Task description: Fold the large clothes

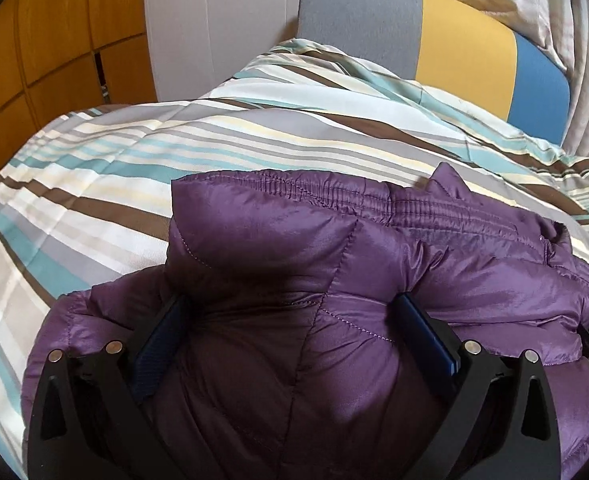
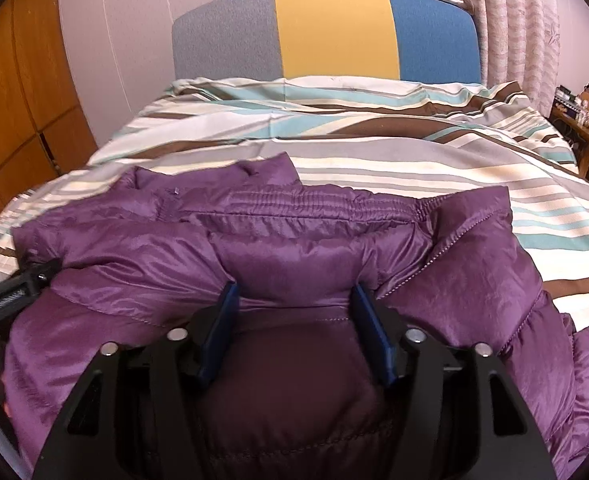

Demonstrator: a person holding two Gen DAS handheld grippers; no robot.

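The purple puffer jacket (image 2: 294,248) lies on the striped bed (image 2: 414,168), toward 6 o'clock. Both the left tongs (image 1: 290,304) and the right tongs (image 2: 294,292) stand open around bulging padding. The slippery fabric may slide out, and the fold could spring open.

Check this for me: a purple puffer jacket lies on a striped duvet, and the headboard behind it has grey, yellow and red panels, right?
Not quite. The headboard's third panel is blue, not red, as the right wrist view shows. The purple puffer jacket does lie on the striped duvet.
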